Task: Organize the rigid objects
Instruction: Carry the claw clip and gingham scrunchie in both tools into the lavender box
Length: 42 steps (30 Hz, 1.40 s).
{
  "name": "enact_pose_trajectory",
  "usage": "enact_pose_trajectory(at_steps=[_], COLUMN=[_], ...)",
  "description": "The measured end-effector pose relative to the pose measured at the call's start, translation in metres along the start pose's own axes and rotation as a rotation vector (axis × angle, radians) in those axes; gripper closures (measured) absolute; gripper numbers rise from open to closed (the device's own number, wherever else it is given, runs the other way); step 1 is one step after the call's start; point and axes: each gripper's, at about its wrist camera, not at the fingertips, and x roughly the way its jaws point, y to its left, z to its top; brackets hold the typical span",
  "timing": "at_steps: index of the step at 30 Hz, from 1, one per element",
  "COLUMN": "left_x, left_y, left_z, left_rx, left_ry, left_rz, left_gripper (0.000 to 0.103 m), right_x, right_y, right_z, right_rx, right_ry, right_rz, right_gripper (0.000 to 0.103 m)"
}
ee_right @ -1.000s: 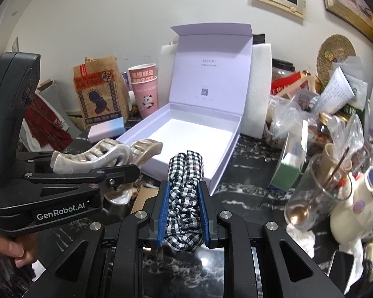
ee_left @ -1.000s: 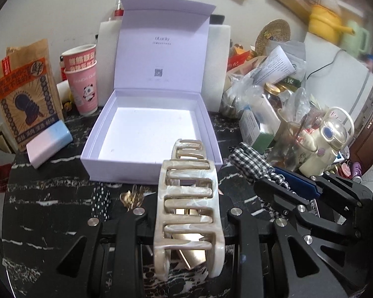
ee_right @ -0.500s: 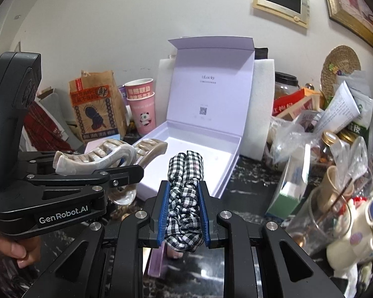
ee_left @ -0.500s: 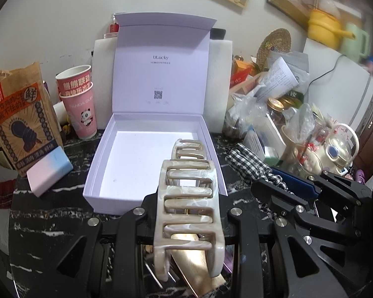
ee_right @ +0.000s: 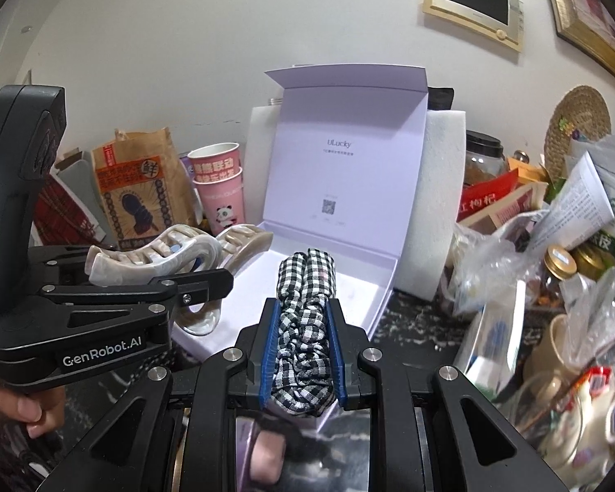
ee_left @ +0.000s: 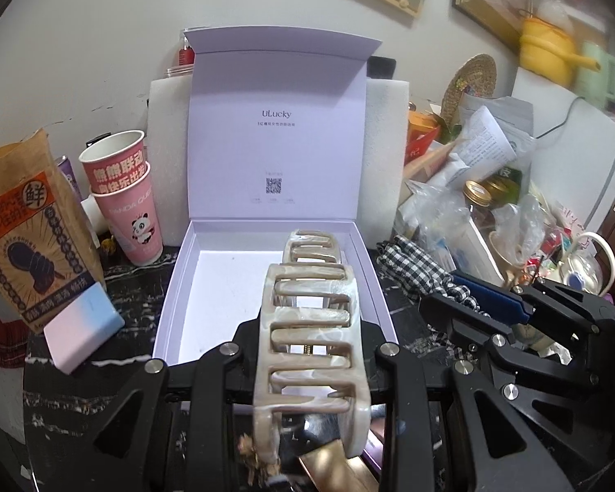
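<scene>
Left gripper [ee_left: 311, 352] is clamped on a cream marbled plastic claw hair clip [ee_left: 311, 328], which stands lengthwise btwn the black fingers w/ its teeth pointing fwd, off the table. The clip's front end hangs over the near wall of the open lilac cardboard gift box [ee_left: 172, 287], lid upright at the back; white floor inside is bare.

Right gripper [ee_right: 301, 340] is closed tight on a black-and-white gingham fabric scrunchie [ee_right: 305, 311], squeezed narrow btwn the blue pads [ee_right: 268, 352], its far end sticking out over the box's near right corner. In the right wrist view the left gripper [ee_right: 203, 283] sits just beside it on the left, clip [ee_right: 164, 250] over the box's left edge.

Box rests on a black marbled tabletop [ee_left: 82, 402]. Left of it: stacked pink paper cups [ee_left: 129, 201], a brown paper snack bag [ee_left: 24, 225], and a pastel pink-blue block [ee_left: 82, 328].
</scene>
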Motion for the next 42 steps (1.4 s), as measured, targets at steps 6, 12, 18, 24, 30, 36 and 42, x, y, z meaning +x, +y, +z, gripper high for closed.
enact_pose_trajectory(at_steps=[6, 12, 18, 24, 30, 36, 42], left_x=[0.017, 0.033, 0.052, 0.069, 0.094, 0.122, 0.144], left_y=[0.010, 0.023, 0.040, 0.050, 0.055, 0.060, 0.066], left_z=[0.017, 0.033, 0.046, 0.059, 0.066, 0.068, 0.065], left_rx=[0.007, 0.011, -0.020, -0.015, -0.006, 0.014, 0.033], left_ry=[-0.008, -0.012, -0.013, -0.012, 0.028, 0.079, 0.128], left_rz=[0.013, 0.029, 0.045, 0.061, 0.047, 0.065, 0.078], left_gripper=[0.073, 0.073, 0.073, 0.073, 0.073, 0.073, 0.073], right_x=[0.018, 0.038, 0.058, 0.081, 0.102, 0.122, 0.140], right_y=[-0.009, -0.016, -0.026, -0.036, -0.045, -0.051, -0.051], right_z=[0.015, 0.031, 0.045, 0.055, 0.057, 0.057, 0.054], right_rx=[0.002, -0.015, -0.011, -0.020, -0.007, 0.007, 0.012], right_ry=[-0.007, -0.013, -0.022, -0.015, 0.017, 0.052, 0.093], right_rz=[-0.011, -0.012, 0.000, 0.002, 0.003, -0.012, -0.010], right_gripper=[0.081, 0.081, 0.081, 0.081, 0.081, 0.081, 0.081])
